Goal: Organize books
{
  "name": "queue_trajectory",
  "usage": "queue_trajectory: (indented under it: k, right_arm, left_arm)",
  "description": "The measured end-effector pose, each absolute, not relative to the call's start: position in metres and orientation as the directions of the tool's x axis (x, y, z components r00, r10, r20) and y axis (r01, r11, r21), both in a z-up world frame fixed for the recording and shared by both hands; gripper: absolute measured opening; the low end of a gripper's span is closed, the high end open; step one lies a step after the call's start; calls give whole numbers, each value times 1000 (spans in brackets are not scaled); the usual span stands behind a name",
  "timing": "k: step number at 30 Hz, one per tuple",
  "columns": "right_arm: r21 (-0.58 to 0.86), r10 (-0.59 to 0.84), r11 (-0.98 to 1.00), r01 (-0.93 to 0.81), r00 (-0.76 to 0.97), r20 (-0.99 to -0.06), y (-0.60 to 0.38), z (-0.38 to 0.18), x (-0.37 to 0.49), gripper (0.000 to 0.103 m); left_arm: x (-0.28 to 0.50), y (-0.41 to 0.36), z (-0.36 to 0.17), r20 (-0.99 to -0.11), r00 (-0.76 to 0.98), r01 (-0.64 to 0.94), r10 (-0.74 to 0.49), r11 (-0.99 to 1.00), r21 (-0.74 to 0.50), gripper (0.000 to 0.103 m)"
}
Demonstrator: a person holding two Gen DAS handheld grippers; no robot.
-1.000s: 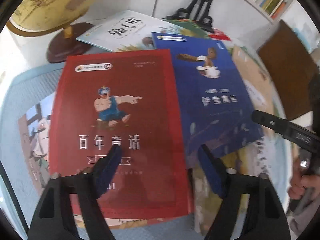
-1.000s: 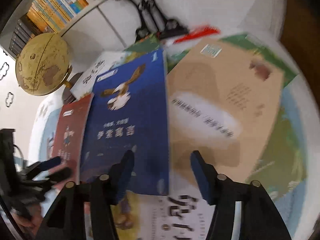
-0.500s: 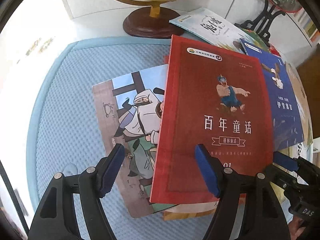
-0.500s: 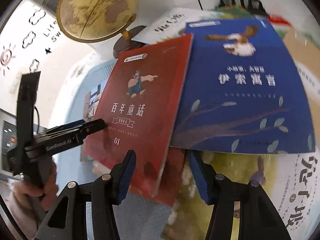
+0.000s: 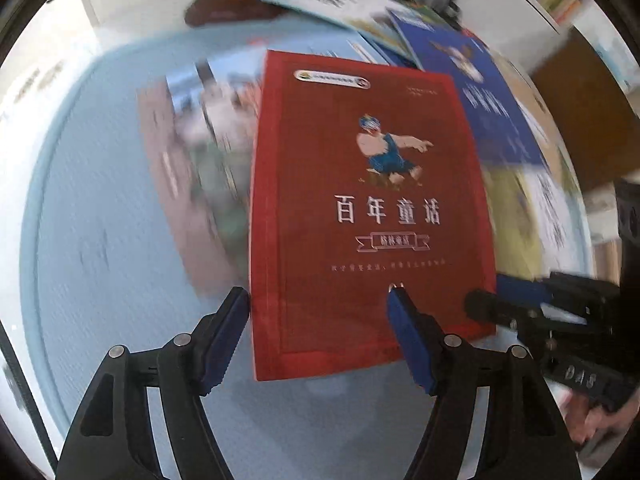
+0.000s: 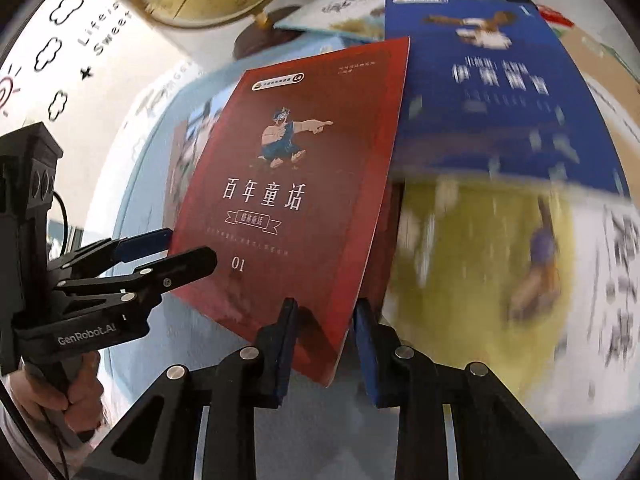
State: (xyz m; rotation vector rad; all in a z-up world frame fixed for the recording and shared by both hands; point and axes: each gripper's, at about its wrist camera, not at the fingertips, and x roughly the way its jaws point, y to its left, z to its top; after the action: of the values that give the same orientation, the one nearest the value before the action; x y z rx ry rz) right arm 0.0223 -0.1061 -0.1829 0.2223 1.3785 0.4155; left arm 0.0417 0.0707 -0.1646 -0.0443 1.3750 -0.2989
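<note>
Red book (image 6: 288,184) titled 百年童话, numbered 01, lifted off the blue mat (image 5: 100,200), right gripper (image 6: 326,344) fingers just closing on its lower corner, left gripper (image 5: 316,340) marked GenRobot.AI, fingers wide apart, empty, blue book (image 6: 492,92) beside, wall lettering "Life is Sweet"

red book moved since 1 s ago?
Yes. The red book has been lifted and tilted off the pile, leftward away from the blue book, its corner between the closing right gripper.

Bare blue mat (image 5: 100,220) lies open left of the red book (image 5: 360,200); books (image 6: 500,120) crowd its right.
</note>
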Motion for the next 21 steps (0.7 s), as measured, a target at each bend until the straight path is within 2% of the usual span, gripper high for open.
queue_trajectory:
  k: [5,7,11,17,21]
  right_arm:
    - [429,433,900,-70,37,-901,-138,-196,-45,28]
    - [452,451,892,7,41,-891,-164,-206,-59,27]
    - [586,582,805,94,66,-810,-193,-219,-59,24]
    - [610,609,793,-4,60,-791,-182,-217,-35,24]
    - [650,649,760,-17,52,-759,-193,-217,-28,28]
  left_arm:
    - [-25,67,-184,-933,2,209,-360,913,-352,68]
    - [-29,67,-184,-930,24,245,-367,904,-351,63]
    - [-12,70,-186,-911,-8,239,-412,884,-402,56]
    - [9,69,-190,-885,-31,220,-465,860,-460,54]
    - [15,72,-194,-888,-29,214,-460,865,-455,54]
